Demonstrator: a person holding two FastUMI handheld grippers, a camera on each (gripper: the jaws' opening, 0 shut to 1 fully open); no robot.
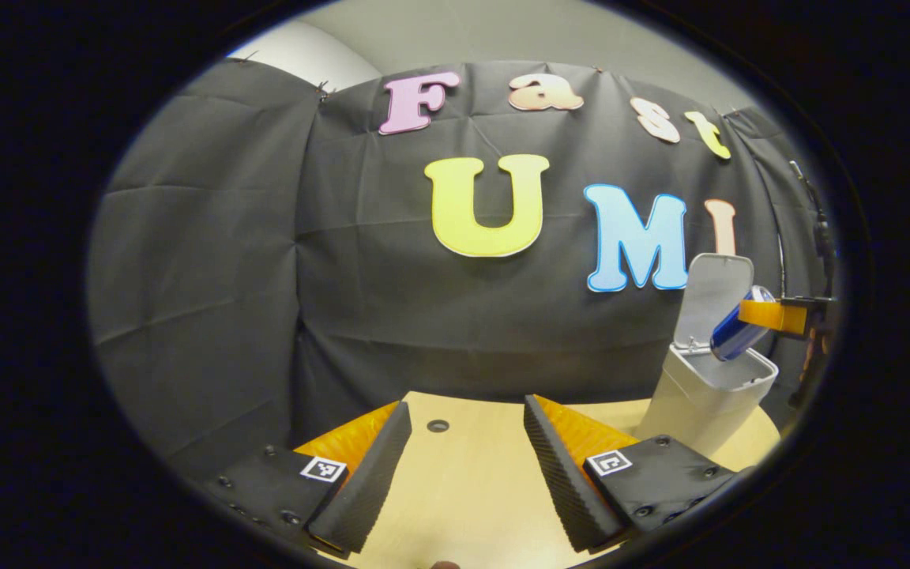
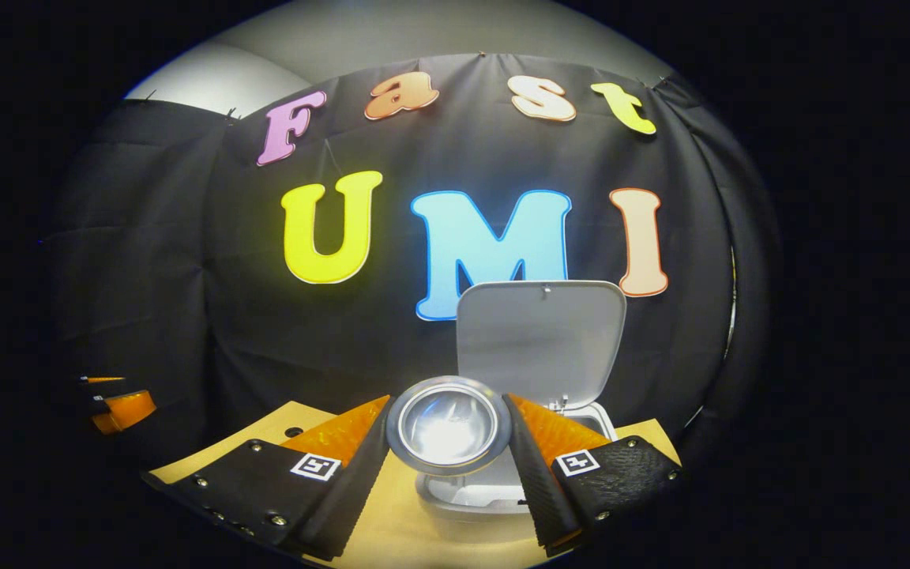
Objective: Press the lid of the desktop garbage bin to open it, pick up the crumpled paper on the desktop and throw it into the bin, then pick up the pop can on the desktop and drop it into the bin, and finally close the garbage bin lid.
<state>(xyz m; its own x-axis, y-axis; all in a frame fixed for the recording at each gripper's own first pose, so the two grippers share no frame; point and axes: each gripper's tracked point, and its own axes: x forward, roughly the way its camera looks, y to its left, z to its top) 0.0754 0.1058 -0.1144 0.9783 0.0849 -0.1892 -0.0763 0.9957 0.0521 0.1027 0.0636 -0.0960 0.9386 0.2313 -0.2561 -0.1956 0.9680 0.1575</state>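
table [image 1: 463,482]: pale wood | hole [image 1: 438,426]: small, round, near far edge | black cloth wall [image 1: 265,276]: behind table

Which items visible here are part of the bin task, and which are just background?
Task items:
pop can, gripped in the right gripper
garbage bin
bin lid, standing open
left gripper, jaws open, holding nothing

Background:
table
hole in tabletop
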